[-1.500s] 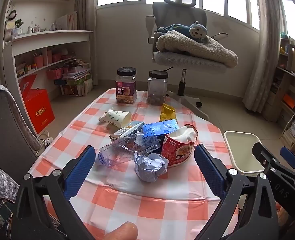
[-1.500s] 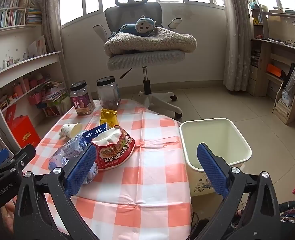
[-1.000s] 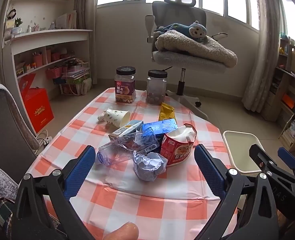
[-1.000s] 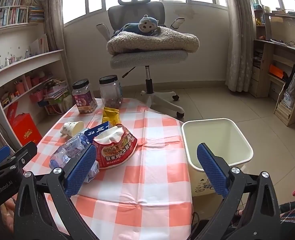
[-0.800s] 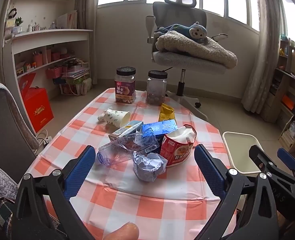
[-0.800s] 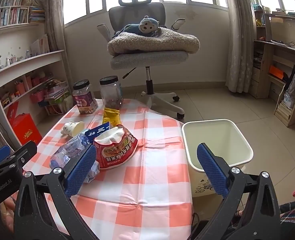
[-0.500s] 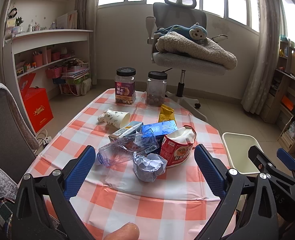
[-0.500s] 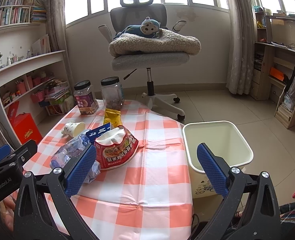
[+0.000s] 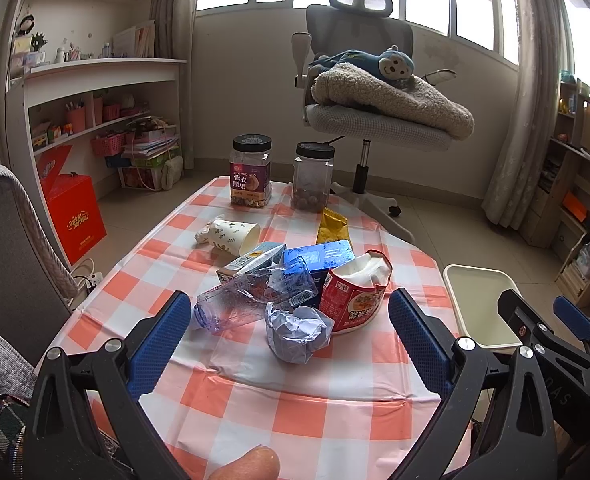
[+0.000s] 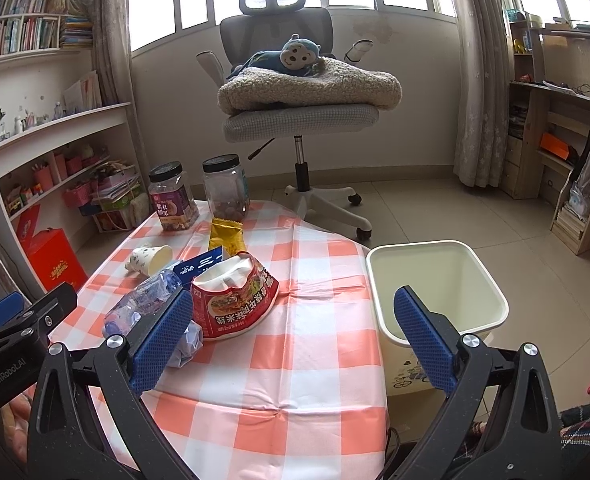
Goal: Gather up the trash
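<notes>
Trash lies in a heap on the checked tablecloth [image 9: 315,408]: a crumpled paper ball [image 9: 298,333], a crushed clear bottle [image 9: 251,301], a red noodle bowl [image 9: 355,298] [image 10: 235,302], a blue box [image 9: 321,258], a small carton [image 9: 251,261], a paper cup [image 9: 233,234] [image 10: 151,260] and a yellow wrapper [image 9: 332,226] [image 10: 226,236]. My left gripper [image 9: 291,344] is open, short of the heap, the paper ball nearest between its fingers. My right gripper [image 10: 293,342] is open too, above the table's right edge. A cream bin [image 10: 435,280] [image 9: 479,304] stands on the floor right of the table.
Two black-lidded jars [image 9: 251,172] [image 9: 313,178] stand at the table's far end. Behind them is an office chair [image 10: 299,120] with a blanket and plush toy. Shelves [image 9: 87,112] line the left wall, a red box [image 9: 75,216] on the floor. A person's finger [image 9: 247,462] shows below.
Both grippers have risen and drawn back slightly, so the table and bin sit a little lower and farther in view. Both stayed open; the trash has not moved.
</notes>
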